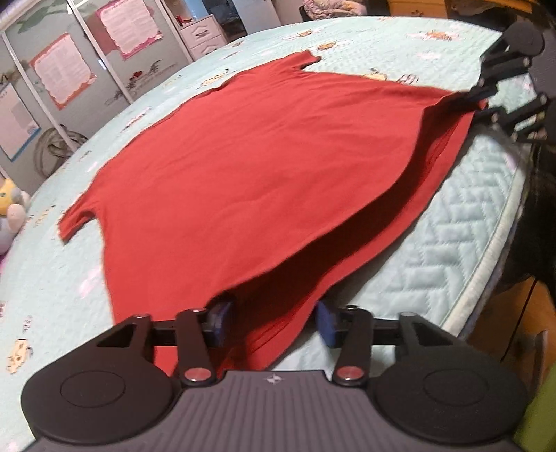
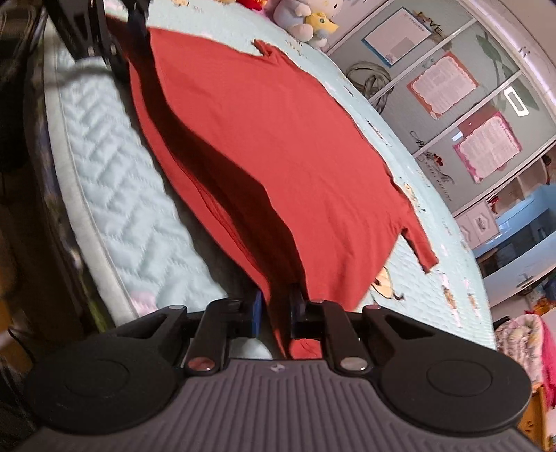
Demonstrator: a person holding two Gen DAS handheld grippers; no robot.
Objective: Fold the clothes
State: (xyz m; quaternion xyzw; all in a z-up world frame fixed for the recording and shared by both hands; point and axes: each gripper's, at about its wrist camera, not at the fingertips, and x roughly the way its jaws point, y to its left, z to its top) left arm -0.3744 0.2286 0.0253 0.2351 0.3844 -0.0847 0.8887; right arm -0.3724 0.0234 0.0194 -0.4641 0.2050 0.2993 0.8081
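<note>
**Red T-shirt lifted by its hem corners over the bed**

Red short-sleeved cotton T-shirt lies spread across the pale blue quilted bedspread of the bed, filling the middle of both wrist views. Its two sleeves point away from me: in the left wrist view one sleeve sits at the left edge of the frame and the other near the top centre.

My left hand-held gripper sits at the bottom centre of its own view. Its blue-padded fingers stand visibly apart, with the near hem corner of the shirt bunched between them; I cannot tell whether the cloth is truly pinched. The upper layer of fabric rises off the lower one here, leaving a dark shadowed gap along the hem.

My right hand-held gripper is at the bottom centre of its view, fingers closed tight on a narrow fold of the red fabric at the other hem corner. In the left wrist view the same gripper shows at the upper right, with the shirt pulled to a point at its tips.

Plush toys rest at the top of the right wrist view, well apart from the shirt.
</note>
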